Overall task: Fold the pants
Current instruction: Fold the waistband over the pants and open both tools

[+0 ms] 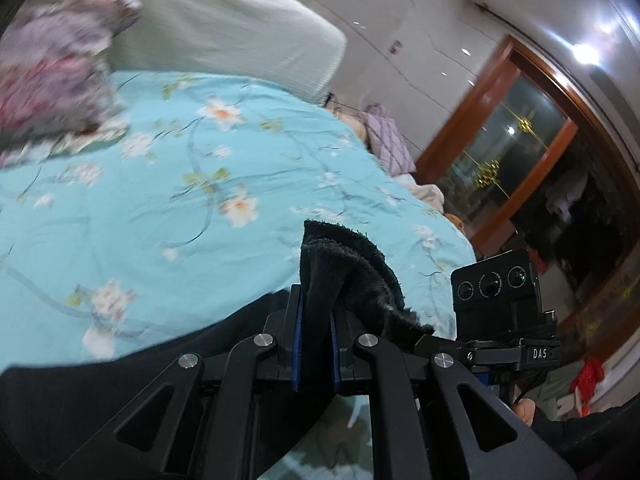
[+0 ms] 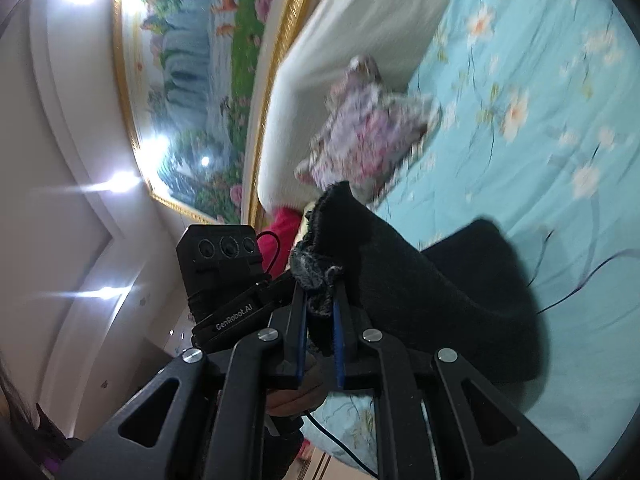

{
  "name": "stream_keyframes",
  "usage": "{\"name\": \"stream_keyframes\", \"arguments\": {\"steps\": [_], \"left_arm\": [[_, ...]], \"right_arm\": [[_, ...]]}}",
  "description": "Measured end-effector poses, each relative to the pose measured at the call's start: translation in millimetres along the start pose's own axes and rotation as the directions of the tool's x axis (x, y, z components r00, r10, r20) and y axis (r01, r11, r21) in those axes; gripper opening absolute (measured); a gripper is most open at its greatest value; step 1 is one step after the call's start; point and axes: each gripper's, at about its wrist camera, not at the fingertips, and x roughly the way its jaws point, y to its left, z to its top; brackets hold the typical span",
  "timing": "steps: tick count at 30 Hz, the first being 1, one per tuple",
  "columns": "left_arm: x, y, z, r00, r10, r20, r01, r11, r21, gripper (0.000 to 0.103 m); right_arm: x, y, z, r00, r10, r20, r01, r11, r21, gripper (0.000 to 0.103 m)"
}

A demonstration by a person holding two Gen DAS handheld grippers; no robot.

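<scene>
My left gripper [image 1: 316, 308] clamps an edge of the black fleece pants [image 1: 344, 280] above the turquoise floral bedspread [image 1: 180, 184]. My right gripper [image 2: 320, 304] pinches another edge, the pants [image 2: 440, 292] draping onto that bedspread [image 2: 540, 140].

pants [image 1: 352, 276] over bedspread [image 1: 200, 200], crumpled garment [image 1: 52, 80] beyond, against headboard [image 1: 224, 12]

My left tool [image 1: 316, 320] and right tool [image 2: 320, 304] are black, with blue pads and round silver screws.
</scene>
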Motion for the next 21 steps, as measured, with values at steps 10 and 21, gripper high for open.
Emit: {"name": "stream_keyframes", "arguments": {"steps": [10, 21], "left_arm": [[-5, 57, -40, 0.998, 0.064, -0.028, -0.067, 0.989, -0.136, 0.009], [-20, 85, -74, 0.985, 0.167, -0.039, -0.171, 0.96, -0.221, 0.009]], "right_arm": [[51, -30, -21, 0.99, -0.069, -0.124, 0.076, 0.995, 0.057, 0.012], [77, -44, -32, 0.957, -0.2, -0.21, 0.211, 0.977, 0.031, 0.013]]}}
